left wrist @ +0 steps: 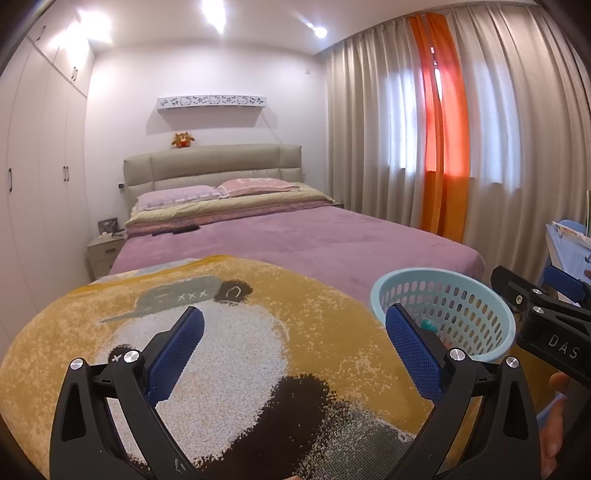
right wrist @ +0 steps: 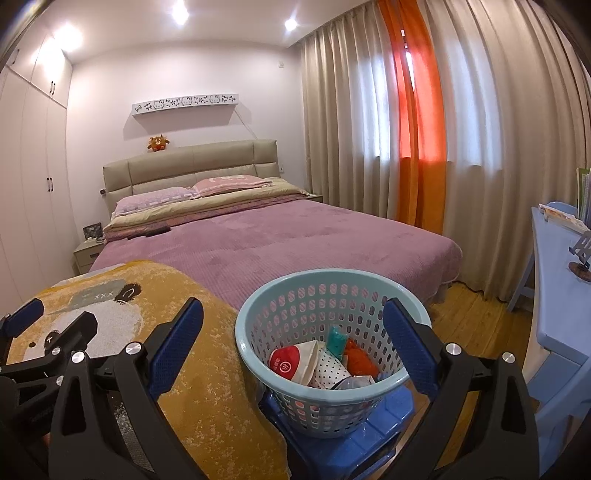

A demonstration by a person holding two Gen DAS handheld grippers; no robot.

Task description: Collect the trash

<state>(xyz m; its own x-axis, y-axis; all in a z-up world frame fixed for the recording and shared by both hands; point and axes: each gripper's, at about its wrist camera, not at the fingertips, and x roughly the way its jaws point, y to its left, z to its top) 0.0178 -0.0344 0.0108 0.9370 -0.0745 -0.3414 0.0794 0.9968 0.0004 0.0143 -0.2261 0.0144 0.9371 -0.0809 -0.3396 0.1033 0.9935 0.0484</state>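
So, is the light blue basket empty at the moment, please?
No, the basket already holds trash, including a red-and-white paper cup and an orange wrapper.

a bed (right wrist: 266, 236) with a purple cover and a padded beige headboard (right wrist: 190, 166) stands against the far white wall. left of the bed, white wardrobes (left wrist: 40, 155) and a small nightstand (right wrist: 86, 254). right of the bed, beige curtains (right wrist: 498, 147) with one orange panel (right wrist: 419, 122) glow with daylight. above the bed, a white shelf (right wrist: 184, 103) and ceiling spotlights (right wrist: 290, 24). wooden floor (right wrist: 476, 317) lies beside the bed.
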